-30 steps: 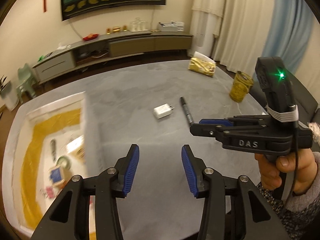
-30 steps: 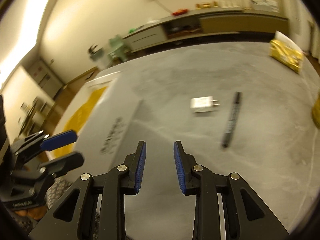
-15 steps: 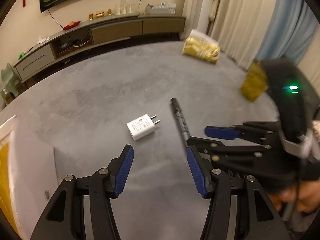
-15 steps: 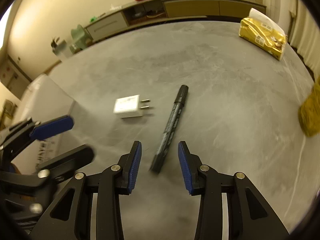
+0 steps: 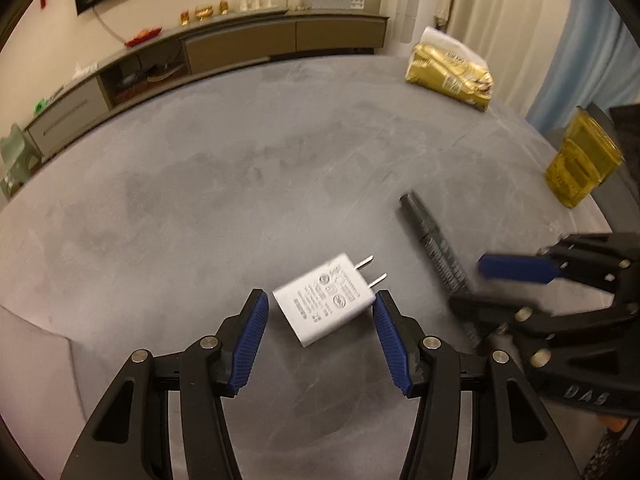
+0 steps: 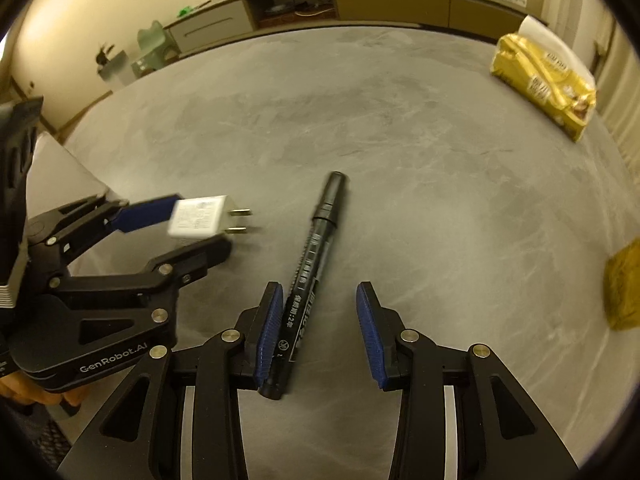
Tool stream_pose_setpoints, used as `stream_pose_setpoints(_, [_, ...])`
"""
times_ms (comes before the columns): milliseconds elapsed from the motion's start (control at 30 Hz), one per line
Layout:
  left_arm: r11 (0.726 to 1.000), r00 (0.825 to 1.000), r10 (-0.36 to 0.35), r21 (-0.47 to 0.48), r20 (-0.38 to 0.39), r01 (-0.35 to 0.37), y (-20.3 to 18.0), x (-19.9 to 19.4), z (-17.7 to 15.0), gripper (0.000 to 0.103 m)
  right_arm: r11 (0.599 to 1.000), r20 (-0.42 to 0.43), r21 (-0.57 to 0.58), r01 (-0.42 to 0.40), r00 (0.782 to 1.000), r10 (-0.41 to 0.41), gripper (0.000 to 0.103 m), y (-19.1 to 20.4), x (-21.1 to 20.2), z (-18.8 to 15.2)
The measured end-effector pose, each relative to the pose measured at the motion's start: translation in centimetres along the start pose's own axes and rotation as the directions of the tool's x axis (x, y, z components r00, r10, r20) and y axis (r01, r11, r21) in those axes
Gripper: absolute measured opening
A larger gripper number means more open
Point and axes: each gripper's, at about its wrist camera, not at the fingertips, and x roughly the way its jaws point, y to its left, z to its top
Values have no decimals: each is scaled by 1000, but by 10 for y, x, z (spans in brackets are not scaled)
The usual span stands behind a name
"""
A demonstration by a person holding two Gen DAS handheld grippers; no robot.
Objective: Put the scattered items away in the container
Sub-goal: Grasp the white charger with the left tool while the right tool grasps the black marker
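Step in hand: double pickup.
Left gripper [image 5: 318, 334]: wide, your charger [image 5: 326, 304] lies between its pads at lower centre.
Right gripper [image 6: 318, 332]: wide, pen [image 6: 308, 280] beside its left pad.
Next: squeeze both, carry to the container [image 6: 60, 172], left edge.

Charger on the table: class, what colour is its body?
White, with grey print; the charger shows best in the left wrist view.

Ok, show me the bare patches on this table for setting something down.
Free: the wide grey table stretch beyond the white charger, toward the gold packet. Crowded: near side, where left gripper and right gripper straddle charger and black marker.
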Motion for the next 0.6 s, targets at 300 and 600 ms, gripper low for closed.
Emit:
stream_pose_setpoints(300, [998,994,18,57,109,-25,-17,-17,-2,56,999,4,40,-2,1000,2,41,-20,-7,-2])
stream_pose_setpoints(600, [999,994,13,-30,106,-10,-10,0,-6,57,999,1,41,-10,1000,10,26,-20,-6,-4])
